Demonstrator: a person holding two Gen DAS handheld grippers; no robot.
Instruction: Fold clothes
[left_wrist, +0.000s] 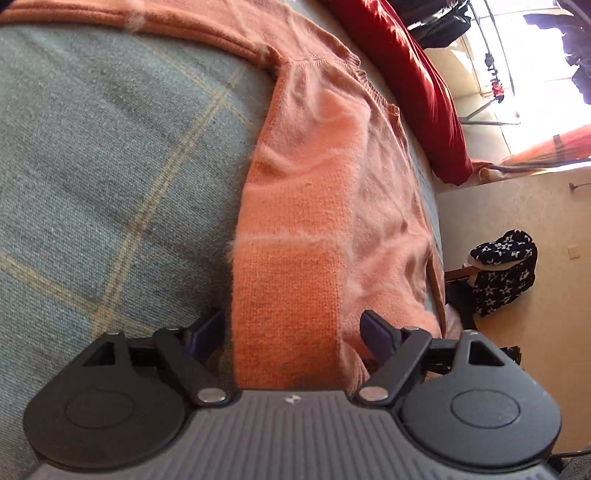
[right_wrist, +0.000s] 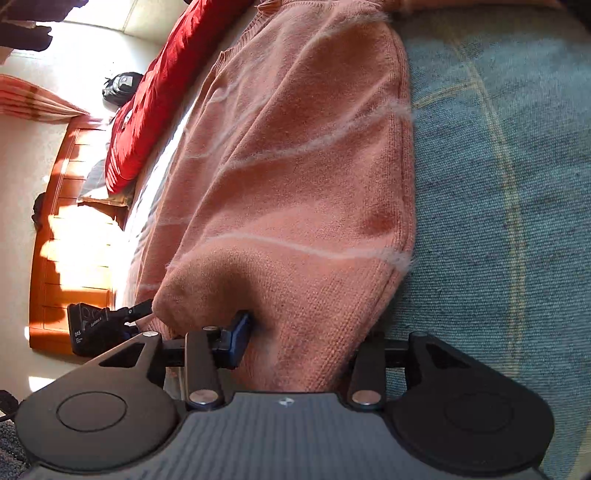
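Item, bed cover (left_wrist: 110, 166): blue-grey woven cloth with pale yellow check lines, filling the left of the left wrist view and the right of the right wrist view.

Item, sweater (left_wrist: 314, 184): salmon-orange knit with thin fuzzy white lines, lying on the bed cover. In the left wrist view a folded band of it runs up from between the fingers toward a ribbed edge at the top. In the right wrist view its bulk lies spread out, one edge beside the bare cover.

Item, left gripper (left_wrist: 295, 332): fingers wide; the blue pads (left_wrist: 375, 334) stand on either side of the sweater band, the left one clear of the cloth, the right one just beside it, neither pressing.

Item, right gripper (right_wrist: 299, 332): fingers partly apart; the left blue pad (right_wrist: 238, 338) pushes into a bulge of the sweater, the right finger hidden behind the cloth. Whether the knit is pinched cannot be told.

Item, red cushion (left_wrist: 406, 85): long, lying along the far edge of the bed.

Item, bag (left_wrist: 504, 271): dark with white stars, on the floor beside the bed.

Item, wooden panel (right_wrist: 70, 229): orange-brown, sunlit, left of the right wrist view.
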